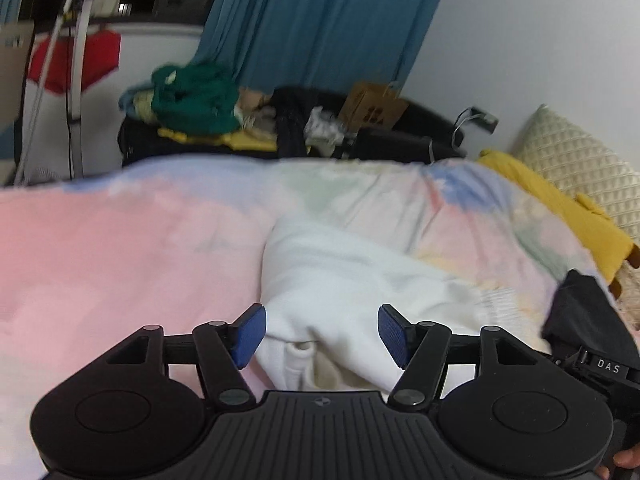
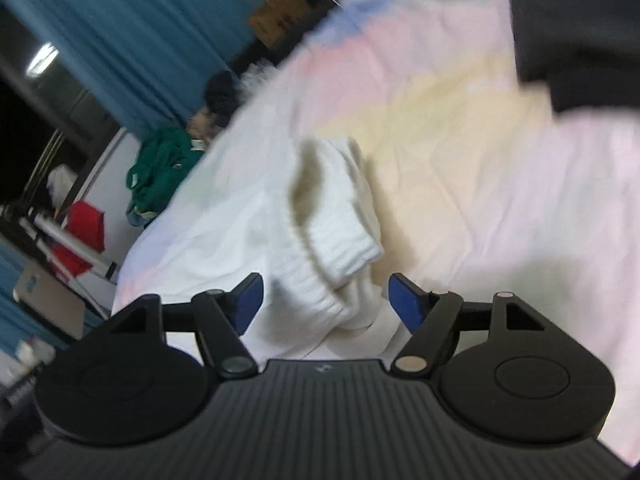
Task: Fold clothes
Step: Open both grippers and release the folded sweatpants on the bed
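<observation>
**White garment on the bed, both claws wide**

Teal curtains (image 1: pixel 320 20) hung at the far side of the room, and below them a dark piece of furniture carried a heap of clothes, a green garment (image 1: pixel 192 100) on top and a brown paper bag (image 1: pixel 372 108) to its right. Nearer to us lay the bed, covered by a pastel quilt (image 1: pixel 100 248) in pink, blue and pale yellow patches. At the far right we saw a yellow cloth (image 1: pixel 560 204) beside a cream textured pillow (image 1: pixel 580 160).

We found the white garment (image 1: pixel 340 280) bunched on the quilt, near the middle of the bed. In the left wrist view our left claw (image 1: pixel 320 334) stood open, its blue pads (image 1: pixel 250 334) apart on either side of the near end of the garment, not pressing on it. A white drawstring end (image 1: pixel 298 354) showed between them.

In the right wrist view, blurred and tilted, our right claw (image 2: pixel 326 300) was also open. The garment's ribbed hem (image 2: pixel 320 264) lay folded over between its blue pads (image 2: pixel 404 300), which did not squeeze it. A dark cloth (image 2: pixel 576 32) lay at the far right corner of the quilt (image 2: pixel 480 160).
</observation>
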The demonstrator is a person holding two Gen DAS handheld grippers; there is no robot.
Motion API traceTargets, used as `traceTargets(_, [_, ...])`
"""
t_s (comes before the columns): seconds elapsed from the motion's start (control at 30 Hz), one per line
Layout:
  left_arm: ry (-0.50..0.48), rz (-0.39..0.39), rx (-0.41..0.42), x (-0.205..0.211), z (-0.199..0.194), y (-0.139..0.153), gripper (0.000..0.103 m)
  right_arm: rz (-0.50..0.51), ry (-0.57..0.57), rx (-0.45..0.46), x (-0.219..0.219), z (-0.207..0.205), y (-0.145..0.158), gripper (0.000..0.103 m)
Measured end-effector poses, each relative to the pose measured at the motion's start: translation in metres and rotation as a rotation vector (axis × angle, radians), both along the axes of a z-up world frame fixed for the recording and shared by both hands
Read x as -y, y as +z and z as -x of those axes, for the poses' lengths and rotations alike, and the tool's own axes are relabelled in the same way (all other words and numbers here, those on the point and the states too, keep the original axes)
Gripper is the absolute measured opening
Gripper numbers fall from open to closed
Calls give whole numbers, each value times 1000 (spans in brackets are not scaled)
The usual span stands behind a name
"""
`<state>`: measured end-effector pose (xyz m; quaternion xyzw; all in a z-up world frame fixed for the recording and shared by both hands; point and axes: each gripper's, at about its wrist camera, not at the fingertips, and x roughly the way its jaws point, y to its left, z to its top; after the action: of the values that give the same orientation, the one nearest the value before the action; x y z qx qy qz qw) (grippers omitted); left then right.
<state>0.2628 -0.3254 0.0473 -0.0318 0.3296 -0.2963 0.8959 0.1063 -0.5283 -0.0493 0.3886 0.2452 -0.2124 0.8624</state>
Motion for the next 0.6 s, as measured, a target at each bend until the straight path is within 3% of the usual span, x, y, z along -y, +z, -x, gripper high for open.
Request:
traceTargets(0.23, [-33,-2,124,-32,90,94,69,204,113,86,-54,46,102,72])
traceTargets(0.33, [-45,4,182,-49,132,128,76,284,147,111,-77,65,137,72])
traceTargets(0.37, [-50,-1,201,-55,147,136,79,307,152,123,-83,73,146,74])
traceTargets(0.4, [-54,-5,221,-61,161,144,80,330,156,134,-89,81,156,85])
traceTargets(0.47, [-66,-12,243,-72,187,154,89,374,166,164,-99,97,169,88])
traceTargets(0.5, [-73,-15,250,-78,200,157,92,396,171,177,-105,106,175,94])
traceTargets(0.6, [-86,-7,280,-94,234,160,103,447,187,191,-123,126,183,96])
